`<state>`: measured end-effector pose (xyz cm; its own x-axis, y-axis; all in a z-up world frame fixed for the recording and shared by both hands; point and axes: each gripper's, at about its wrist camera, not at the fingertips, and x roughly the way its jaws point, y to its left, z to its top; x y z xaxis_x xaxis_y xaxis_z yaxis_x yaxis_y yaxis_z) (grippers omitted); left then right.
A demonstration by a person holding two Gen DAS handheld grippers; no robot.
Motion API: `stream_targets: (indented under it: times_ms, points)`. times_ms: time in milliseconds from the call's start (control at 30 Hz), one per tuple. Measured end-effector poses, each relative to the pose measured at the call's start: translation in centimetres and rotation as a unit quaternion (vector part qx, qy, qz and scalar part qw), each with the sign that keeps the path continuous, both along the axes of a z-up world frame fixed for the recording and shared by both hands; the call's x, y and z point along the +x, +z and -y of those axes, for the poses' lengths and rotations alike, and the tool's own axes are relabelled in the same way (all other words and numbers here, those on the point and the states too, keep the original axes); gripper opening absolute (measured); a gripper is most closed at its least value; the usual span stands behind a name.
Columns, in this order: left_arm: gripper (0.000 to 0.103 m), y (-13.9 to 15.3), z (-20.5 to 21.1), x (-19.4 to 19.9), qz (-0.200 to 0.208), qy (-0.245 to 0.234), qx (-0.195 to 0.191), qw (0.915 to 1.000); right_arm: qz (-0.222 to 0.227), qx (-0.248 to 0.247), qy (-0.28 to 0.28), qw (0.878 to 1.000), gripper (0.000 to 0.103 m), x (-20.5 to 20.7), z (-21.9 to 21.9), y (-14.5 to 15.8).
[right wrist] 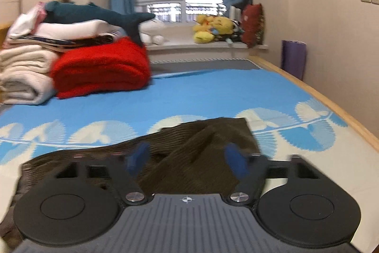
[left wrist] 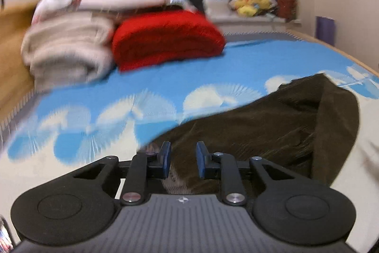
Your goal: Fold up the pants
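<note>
Dark olive-brown corduroy pants lie rumpled on the blue and white bed sheet. In the left wrist view they stretch from under my left gripper to the right, with one end folded over. The left gripper's blue pads stand a small gap apart just above the cloth, holding nothing. In the right wrist view the pants lie in front of and under my right gripper. Its blue pads are wide apart and blurred, and it is empty.
A folded red blanket and cream blankets with a stack of bedding and a plush shark sit at the far left. Yellow plush toys line the windowsill. The wooden bed edge runs along the right.
</note>
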<state>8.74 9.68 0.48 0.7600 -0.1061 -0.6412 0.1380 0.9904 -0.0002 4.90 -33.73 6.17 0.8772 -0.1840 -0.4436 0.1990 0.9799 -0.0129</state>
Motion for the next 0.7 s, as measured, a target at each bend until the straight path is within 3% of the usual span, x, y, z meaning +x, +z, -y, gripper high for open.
stream_targets:
  times_ms: [33,67,200,233,267,333,400,500,567,700]
  points:
    - [0.024,-1.0,-0.3,0.7,-0.022,0.009,-0.006,0.9997,-0.006,0.003,-0.003,1.000,0.052,1.3,0.9,-0.2]
    - [0.023,-2.6,-0.6,2.0,-0.082,0.012,-0.007,0.9965,-0.012,0.009,-0.005,1.000,0.049,2.5,1.6,-0.6]
    - [0.025,-5.6,-1.5,4.5,-0.155,0.029,-0.009,0.9875,-0.050,0.045,-0.017,0.998,0.049,7.7,3.6,-3.8]
    - [0.026,-6.0,-1.8,4.8,-0.166,0.032,-0.018,0.9854,-0.061,0.051,-0.019,0.997,0.054,8.8,3.6,-5.0]
    - [0.027,-6.1,-2.0,5.7,-0.179,0.038,-0.020,0.9829,-0.081,0.059,-0.015,0.995,0.067,10.0,3.6,-6.2]
    - [0.036,-6.9,-2.3,6.5,-0.198,0.041,-0.015,0.9792,-0.119,0.083,-0.001,0.989,0.075,12.2,3.5,-8.3]
    - [0.056,-7.6,-1.7,7.0,-0.208,0.038,0.003,0.9775,-0.135,0.091,0.001,0.987,0.079,14.0,3.2,-9.4]
    - [0.070,-8.3,-0.8,7.7,-0.223,0.033,0.030,0.9738,-0.152,0.085,0.004,0.985,0.082,16.4,2.2,-10.8]
    - [0.076,-8.9,-0.7,7.9,-0.230,0.025,0.045,0.9718,-0.158,0.091,0.008,0.983,0.087,17.5,1.8,-11.2]
    - [0.079,-9.7,-0.3,8.0,-0.240,0.014,0.063,0.9686,-0.177,0.086,0.007,0.980,0.088,19.7,0.7,-12.5]
